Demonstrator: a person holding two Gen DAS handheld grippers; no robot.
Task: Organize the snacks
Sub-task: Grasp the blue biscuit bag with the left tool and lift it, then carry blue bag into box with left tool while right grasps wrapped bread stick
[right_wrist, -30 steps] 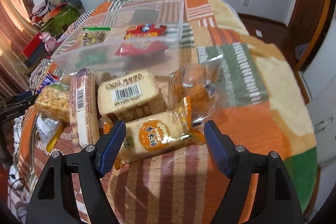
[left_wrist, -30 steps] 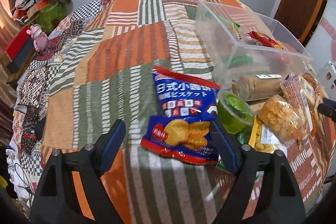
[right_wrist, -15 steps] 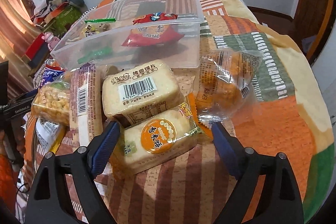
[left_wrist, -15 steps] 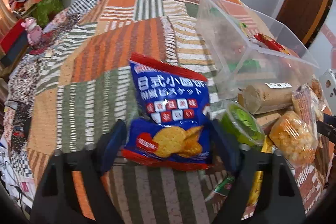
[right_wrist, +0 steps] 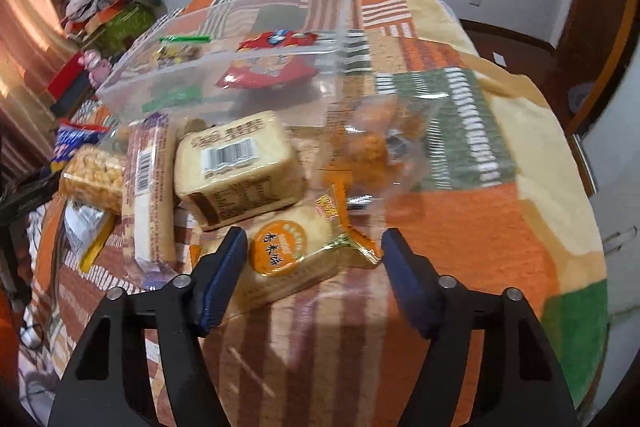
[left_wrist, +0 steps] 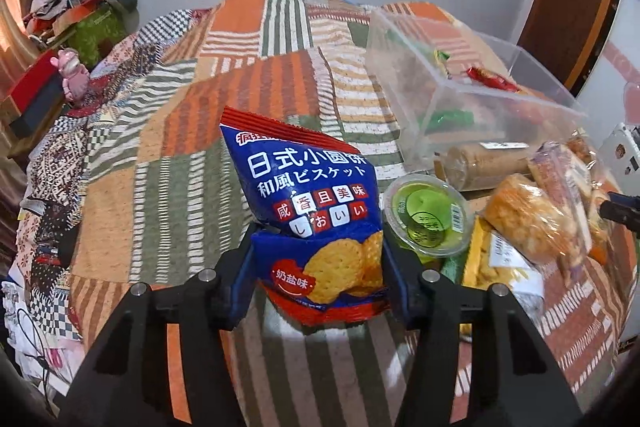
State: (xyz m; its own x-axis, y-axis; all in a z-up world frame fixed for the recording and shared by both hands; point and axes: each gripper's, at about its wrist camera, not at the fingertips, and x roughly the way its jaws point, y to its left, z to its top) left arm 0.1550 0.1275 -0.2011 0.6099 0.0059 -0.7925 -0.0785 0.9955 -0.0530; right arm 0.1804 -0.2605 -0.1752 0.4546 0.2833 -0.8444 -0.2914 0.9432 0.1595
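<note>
My left gripper (left_wrist: 318,259) is shut on the lower part of a blue biscuit bag (left_wrist: 308,195), whose top stands up off the patchwork cloth. A clear plastic bin (left_wrist: 460,87) with a few snacks in it stands to the right; it also shows in the right wrist view (right_wrist: 240,63). My right gripper (right_wrist: 312,259) is open, its fingers either side of an orange-labelled rice cracker pack (right_wrist: 296,259), apart from it. Behind that lie a bread pack with a barcode (right_wrist: 236,167) and a clear bag of orange snacks (right_wrist: 376,151).
A green jelly cup (left_wrist: 426,215), a round biscuit roll (left_wrist: 484,163) and a puffed-corn bag (left_wrist: 532,223) lie right of the blue bag. A long wafer pack (right_wrist: 150,187) lies left of the bread. A pink toy (left_wrist: 72,75) and boxes sit far left.
My left gripper moved forward around the blue bag and shut on it, tilting its top up. My right gripper came closer to the cracker pack and narrowed a little.
</note>
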